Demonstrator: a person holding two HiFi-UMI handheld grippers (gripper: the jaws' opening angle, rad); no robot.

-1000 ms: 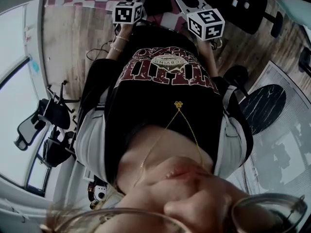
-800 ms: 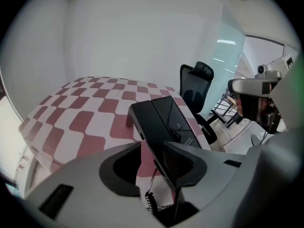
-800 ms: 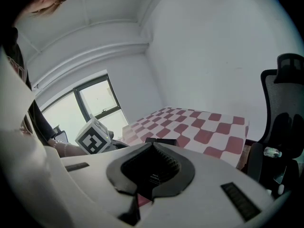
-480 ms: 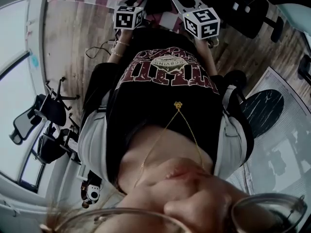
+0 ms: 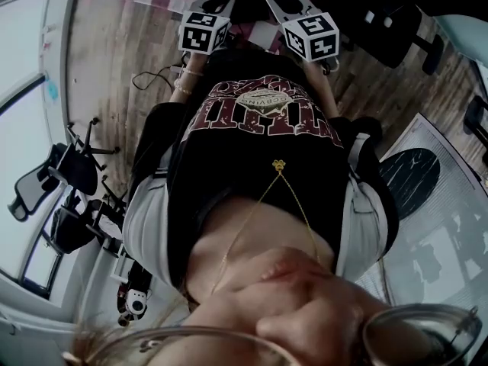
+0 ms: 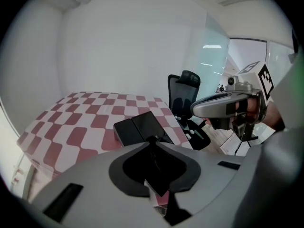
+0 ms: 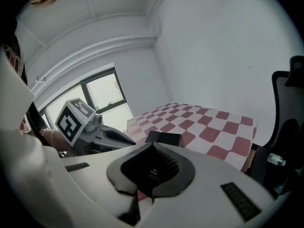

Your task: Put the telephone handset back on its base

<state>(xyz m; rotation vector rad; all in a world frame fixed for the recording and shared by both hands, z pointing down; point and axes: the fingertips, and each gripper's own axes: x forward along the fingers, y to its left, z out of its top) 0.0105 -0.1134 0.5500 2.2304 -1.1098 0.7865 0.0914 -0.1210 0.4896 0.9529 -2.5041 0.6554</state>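
L tool (image 6: pixel 152 139): jaws have just been closing and the tips now meet in a thin seam. The hollow behind them is dark, and nothing can be made out btwn the pads. R tool (image 7: pixel 153 146): tips also together, ribbed pads showing in the hollow behind, no object seen btwn them.

Black telephone (image 6: pixel 140 127) lies on the desk (image 6: pixel 80 122), on a red-and-white check cloth, toward the desk's near right corner as the left gripper view has it. It reads as two dark blocks side by side, a lower box on the left and a flatter slab on the right. Can't tell which is handset and which is base, or whether one sits on the other. It lies just beyond both tool tips; neither tool grips it.

Both tools are held side by side above the near desk edge, angled down toward the phone, each w/ its marker cube in the other's camera. In the head view they flank the phone at the far end of the person's dark printed shirt (image 5: pixel 259 120).

Office chair (image 6: pixel 183 91) stands past the desk's far right. Window (image 7: pixel 102 96) is behind the L tool.
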